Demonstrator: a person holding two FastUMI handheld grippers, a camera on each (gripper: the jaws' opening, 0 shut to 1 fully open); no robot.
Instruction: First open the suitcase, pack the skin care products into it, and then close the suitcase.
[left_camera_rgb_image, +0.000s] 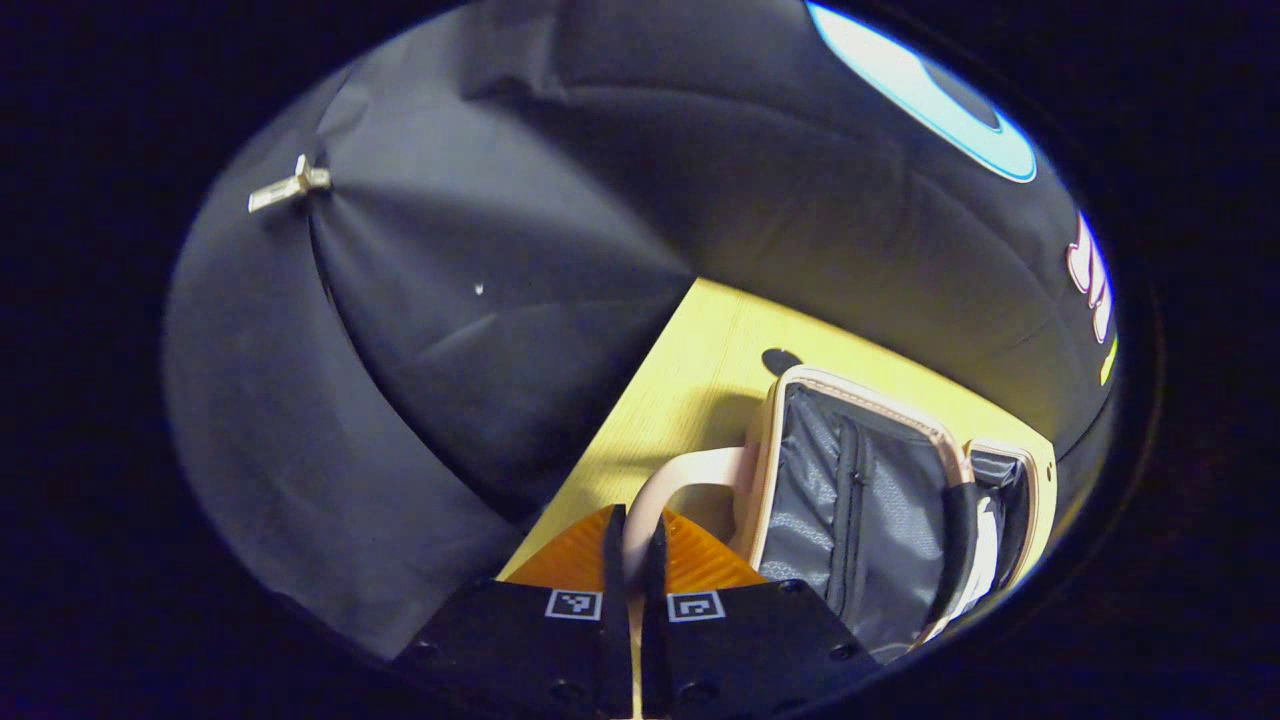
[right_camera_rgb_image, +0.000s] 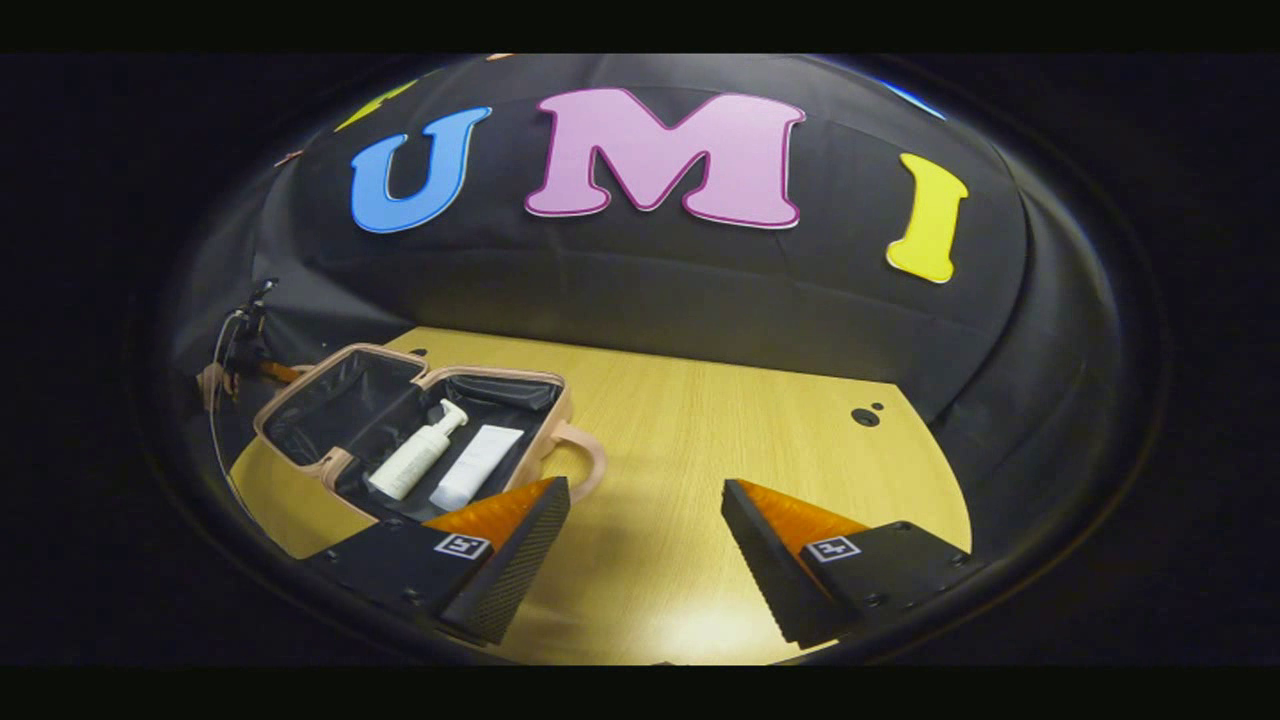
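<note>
1. The suitcase (right_camera_rgb_image: 400, 425) is seen lying open on the table (right_camera_rgb_image: 700, 440) in the right gripper view, toward the table's left side, both halves facing up.
2. A pump bottle (right_camera_rgb_image: 415, 462) and a tube (right_camera_rgb_image: 477, 466) are laid side by side inside the nearer half; the farther half (right_camera_rgb_image: 335, 400) holds nothing that can be made out.
3. The left gripper (left_camera_rgb_image: 632, 545) is closed on the handle (left_camera_rgb_image: 680, 480) of the suitcase, the pale loop being pinched between both fingers.
4. In the left gripper view the lid lining (left_camera_rgb_image: 850, 500) with its zip is seen just beyond the handle.
5. The right gripper (right_camera_rgb_image: 640, 520) is held wide open with nothing between its fingers, above bare table just right of the suitcase.
6. A person's hand (right_camera_rgb_image: 212, 383) is glimpsed at the suitcase's far left end.
</note>
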